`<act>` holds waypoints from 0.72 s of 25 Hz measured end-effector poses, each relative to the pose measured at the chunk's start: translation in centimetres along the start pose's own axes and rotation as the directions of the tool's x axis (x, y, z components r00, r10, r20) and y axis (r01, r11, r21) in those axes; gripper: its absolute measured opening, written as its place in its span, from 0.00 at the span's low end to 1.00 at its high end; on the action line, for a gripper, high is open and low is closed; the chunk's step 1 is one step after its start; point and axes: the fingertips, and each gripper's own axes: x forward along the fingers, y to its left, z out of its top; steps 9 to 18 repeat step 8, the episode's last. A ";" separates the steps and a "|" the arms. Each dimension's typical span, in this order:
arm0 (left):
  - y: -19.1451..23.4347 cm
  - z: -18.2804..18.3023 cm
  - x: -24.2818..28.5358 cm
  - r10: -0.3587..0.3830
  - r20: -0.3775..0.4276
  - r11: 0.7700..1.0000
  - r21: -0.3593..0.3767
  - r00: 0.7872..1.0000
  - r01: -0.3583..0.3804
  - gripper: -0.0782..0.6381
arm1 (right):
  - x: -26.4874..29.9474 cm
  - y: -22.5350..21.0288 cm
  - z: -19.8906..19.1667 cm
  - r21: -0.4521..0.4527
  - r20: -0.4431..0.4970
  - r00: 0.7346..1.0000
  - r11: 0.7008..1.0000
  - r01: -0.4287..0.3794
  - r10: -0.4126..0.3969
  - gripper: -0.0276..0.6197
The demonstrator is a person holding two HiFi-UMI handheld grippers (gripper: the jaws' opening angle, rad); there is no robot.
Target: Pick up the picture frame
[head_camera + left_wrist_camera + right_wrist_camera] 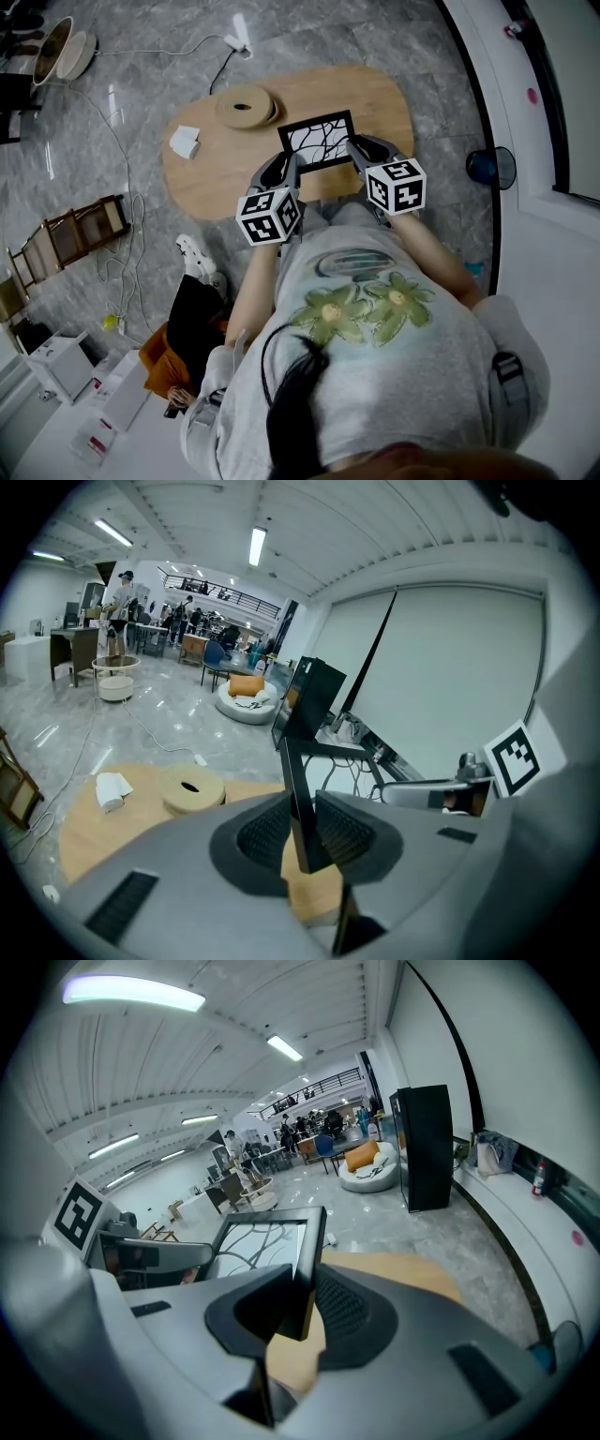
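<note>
You have the frame (319,142) pinched at its left edge by the left gripper (284,169) and at its right by the right gripper (359,150), over the table's (375,94) near edge, seemingly lifted clear

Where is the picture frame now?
Head view, centre: the frame is clamped between the left gripper and right gripper over the table, right of the disc.
</note>
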 end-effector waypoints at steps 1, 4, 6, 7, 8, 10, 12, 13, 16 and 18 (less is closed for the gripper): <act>0.0 0.0 0.0 0.000 0.000 1.000 0.000 1.000 0.000 0.24 | 0.0 0.0 0.0 0.001 0.000 1.000 1.000 0.001 -0.001 0.17; -0.1 0.0 0.1 -0.001 -0.004 1.000 0.002 1.000 0.001 0.24 | -0.1 -0.1 0.0 0.003 -0.002 1.000 1.000 0.003 -0.003 0.17; -0.2 0.0 0.1 -0.001 -0.007 1.000 0.004 1.000 0.001 0.24 | -0.2 -0.2 -0.1 0.003 -0.004 1.000 1.000 0.004 -0.004 0.17; -0.3 -0.1 0.1 -0.001 -0.009 1.000 0.004 1.000 0.001 0.24 | -0.2 -0.2 -0.1 0.003 -0.006 1.000 1.000 0.004 -0.004 0.17; -0.3 -0.1 0.1 -0.001 -0.011 1.000 0.005 1.000 0.001 0.24 | -0.2 -0.2 -0.2 0.004 -0.008 1.000 1.000 0.004 -0.004 0.17; -0.3 -0.1 0.1 -0.001 -0.011 1.000 0.005 1.000 0.001 0.24 | -0.2 -0.2 -0.2 0.004 -0.008 1.000 1.000 0.004 -0.004 0.17; -0.3 -0.1 0.1 -0.001 -0.011 1.000 0.005 1.000 0.001 0.24 | -0.2 -0.2 -0.2 0.004 -0.008 1.000 1.000 0.004 -0.004 0.17; -0.3 -0.1 0.1 -0.001 -0.011 1.000 0.005 1.000 0.001 0.24 | -0.2 -0.2 -0.2 0.004 -0.008 1.000 1.000 0.004 -0.004 0.17; -0.3 -0.1 0.1 -0.001 -0.011 1.000 0.005 1.000 0.001 0.24 | -0.2 -0.2 -0.2 0.004 -0.008 1.000 1.000 0.004 -0.004 0.17; -0.3 -0.1 0.1 -0.001 -0.011 1.000 0.005 1.000 0.001 0.24 | -0.2 -0.2 -0.2 0.004 -0.008 1.000 1.000 0.004 -0.004 0.17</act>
